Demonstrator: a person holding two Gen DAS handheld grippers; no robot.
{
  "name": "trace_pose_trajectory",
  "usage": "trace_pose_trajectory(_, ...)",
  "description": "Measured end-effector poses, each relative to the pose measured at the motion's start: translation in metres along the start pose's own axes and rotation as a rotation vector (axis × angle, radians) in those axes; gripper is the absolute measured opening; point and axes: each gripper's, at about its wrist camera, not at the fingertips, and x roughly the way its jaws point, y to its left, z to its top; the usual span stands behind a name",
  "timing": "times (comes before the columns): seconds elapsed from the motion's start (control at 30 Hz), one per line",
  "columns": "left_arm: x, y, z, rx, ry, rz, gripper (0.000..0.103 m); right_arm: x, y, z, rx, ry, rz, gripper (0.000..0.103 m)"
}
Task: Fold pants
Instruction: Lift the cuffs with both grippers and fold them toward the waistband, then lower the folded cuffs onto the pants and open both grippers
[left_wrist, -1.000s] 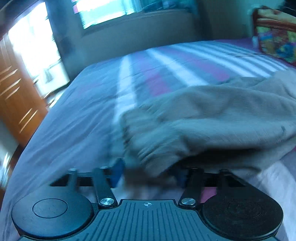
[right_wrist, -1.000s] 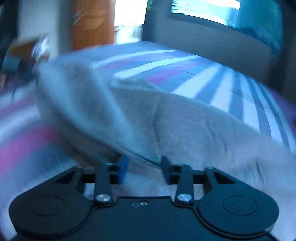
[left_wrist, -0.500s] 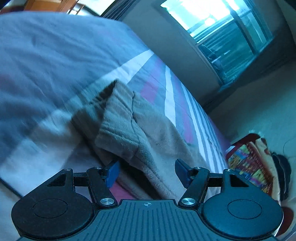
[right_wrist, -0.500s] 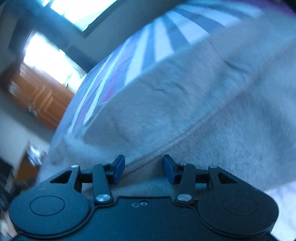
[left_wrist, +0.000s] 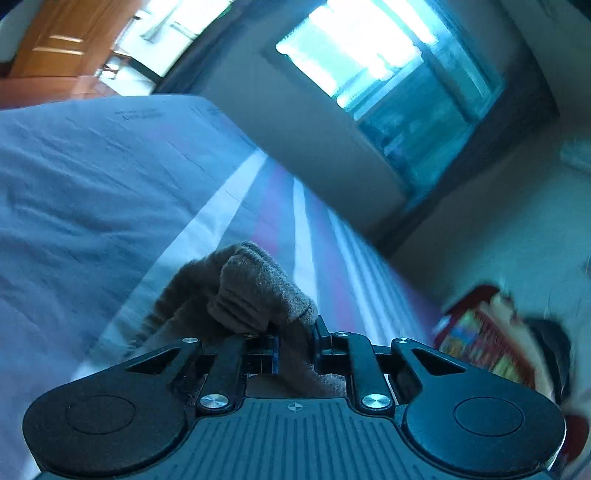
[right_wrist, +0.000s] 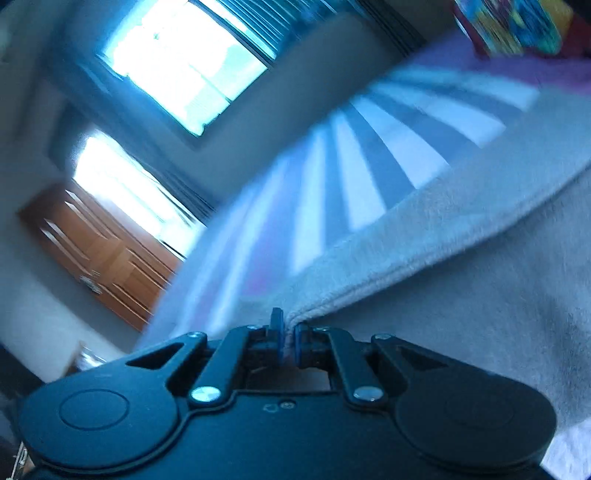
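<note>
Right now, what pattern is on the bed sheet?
Stripes: white, grey and pink on the bed sheet, clearest in the left wrist view.

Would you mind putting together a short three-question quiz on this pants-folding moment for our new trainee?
1. True or false: the left gripper is shut on a bunched part of the pants.
2. What does the right gripper pinch? A) a pillow B) an edge of the pants C) nothing
3. Fill in: the pants lie on a bed with a ______ sheet.

Key
1. True: brown-grey cloth is bunched between its fingers.
2. B: the seamed edge runs straight into the closed jaws.
3. Striped: white, grey and pink bands.
</note>
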Motion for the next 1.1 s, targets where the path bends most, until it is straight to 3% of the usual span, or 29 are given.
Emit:
trace_pose_trajectory(0.07,0.019,0.024,-0.014,-0.026,0.155,0.135,0.017,-0.007,-0.001,-0.021,-0.021,-0.003,-0.003,0.005)
trace_pose_trajectory(0.1,0.027,0.033,-0.024,-0.024,0.222,0.178,0.016,0.002,-0.006,-0.035,-0.045,0.053,-0.046,0.005)
trace_pose_trajectory(0.13,0.028,0.036,-0.033,-0.021,0.238,0.179,0.016,0.016,-0.016,-0.047,-0.043,0.134,-0.111,0.006)
trace_pose_trajectory(0.17,0.025,0.035,-0.037,-0.023,0.221,0.175,0.016,0.029,-0.029,-0.059,-0.009,0.218,-0.17,0.005)
trace_pose_trajectory(0.23,0.022,0.031,-0.039,-0.027,0.195,0.178,0.016,0.027,-0.041,-0.068,0.043,0.19,-0.142,0.005)
trace_pose_trajectory(0.37,0.015,0.02,-0.034,0.027,0.116,0.186,0.017,0.021,-0.038,-0.068,0.003,0.186,-0.139,0.006)
trace_pose_trajectory(0.47,0.032,0.017,-0.037,0.075,0.193,0.272,0.017,0.017,-0.02,-0.053,-0.004,0.154,-0.106,0.006)
trace_pose_trajectory(0.53,0.025,0.011,-0.041,0.098,0.179,0.304,0.017,0.034,-0.033,-0.059,0.028,0.221,-0.159,0.004)
trace_pose_trajectory(0.6,0.013,0.0,-0.043,0.084,0.138,0.316,0.018,0.031,-0.044,-0.054,0.115,0.22,-0.112,0.013)
trace_pose_trajectory(0.67,-0.002,-0.011,-0.049,0.076,0.099,0.32,0.027,0.015,-0.046,-0.051,0.122,0.175,-0.105,0.035)
trace_pose_trajectory(0.7,-0.008,-0.014,-0.053,0.069,0.084,0.327,0.037,0.004,-0.049,-0.047,0.115,0.143,-0.113,0.04)
trace_pose_trajectory(0.8,-0.013,-0.016,-0.069,0.017,0.079,0.331,0.042,-0.026,-0.073,-0.03,0.182,0.023,-0.141,0.041)
trace_pose_trajectory(0.87,-0.002,-0.015,-0.075,0.004,0.092,0.347,0.046,-0.03,-0.099,-0.018,0.254,0.001,-0.206,0.032)
trace_pose_trajectory(0.93,0.017,-0.011,-0.079,-0.005,0.123,0.387,0.06,-0.024,-0.117,-0.007,0.306,-0.006,-0.221,0.032)
trace_pose_trajectory(1.0,0.03,-0.008,-0.084,0.004,0.129,0.413,0.061,-0.018,-0.131,0.003,0.329,-0.018,-0.219,0.031)
trace_pose_trajectory(1.03,0.033,-0.008,-0.084,-0.003,0.125,0.421,0.061,-0.012,-0.132,0.006,0.343,-0.028,-0.218,0.021)
trace_pose_trajectory(1.07,0.034,-0.008,-0.082,-0.011,0.124,0.427,0.061,-0.01,-0.133,0.007,0.345,-0.033,-0.232,0.004)
trace_pose_trajectory(1.1,0.035,-0.009,-0.081,-0.011,0.127,0.43,0.061,-0.008,-0.131,0.01,0.331,-0.033,-0.258,0.005)
